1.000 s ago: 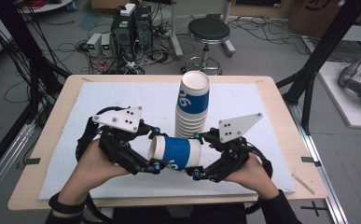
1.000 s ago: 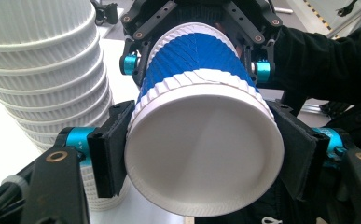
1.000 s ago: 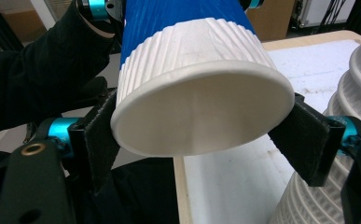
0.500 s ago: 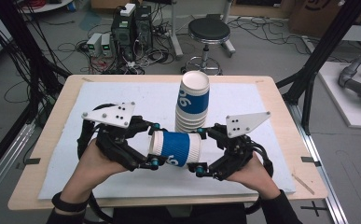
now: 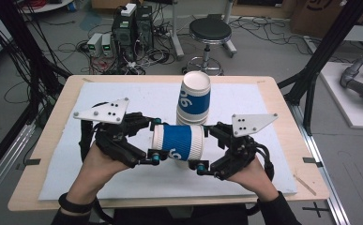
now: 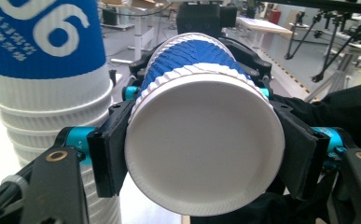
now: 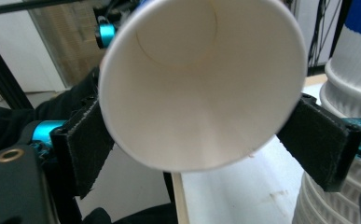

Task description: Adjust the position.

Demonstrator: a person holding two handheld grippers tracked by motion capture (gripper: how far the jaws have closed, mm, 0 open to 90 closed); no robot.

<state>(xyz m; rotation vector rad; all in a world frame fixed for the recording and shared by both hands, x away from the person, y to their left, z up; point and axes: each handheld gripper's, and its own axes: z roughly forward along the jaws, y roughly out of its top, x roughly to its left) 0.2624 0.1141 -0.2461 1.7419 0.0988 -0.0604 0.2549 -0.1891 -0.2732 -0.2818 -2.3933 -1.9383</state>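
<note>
You hold the blue-and-white ribbed paper cup (image 5: 179,142) on its side above the white mat (image 5: 263,108) of the wooden table (image 5: 287,101), your left gripper (image 5: 154,142) clamped on its closed bottom end and your right gripper (image 5: 204,149) clamped on its open mouth end. Just behind it the upside-down stack of matching ribbed paper cups (image 5: 194,101) stands upright, its lower part hidden by the held cup. In your right gripper view the cup's wide rim (image 7: 201,84) blocks most of the scene beyond.
</note>
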